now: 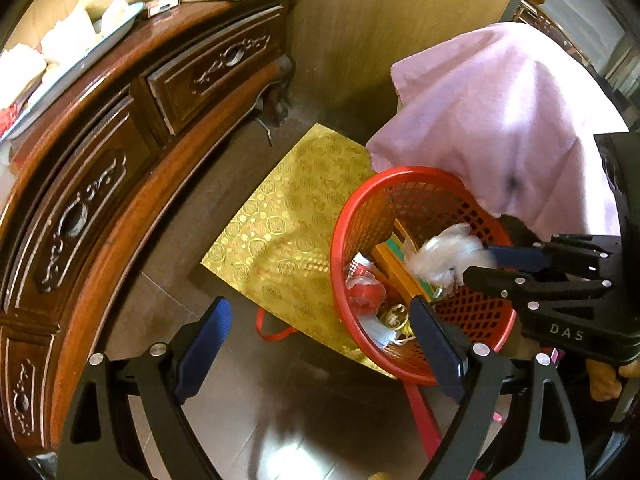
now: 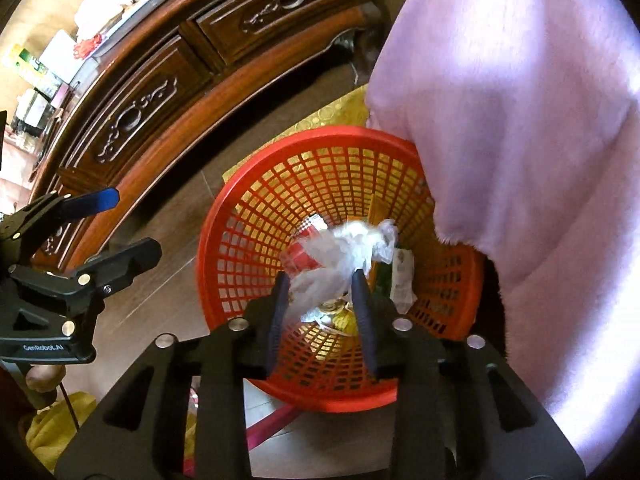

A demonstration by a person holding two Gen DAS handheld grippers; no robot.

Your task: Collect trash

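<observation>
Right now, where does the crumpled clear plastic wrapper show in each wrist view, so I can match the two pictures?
Left wrist view: crumpled clear plastic wrapper, right of centre, over the red mesh basket, at the tips of the right gripper.
Right wrist view: wrapper, centre, between that gripper's fingers, over the basket.
Shared landmark: the basket, with the pink cloth hanging over its rim.

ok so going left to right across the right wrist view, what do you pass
left gripper → wooden drawer cabinet → red mesh basket → crumpled clear plastic between the right gripper fingers → pink cloth
</observation>
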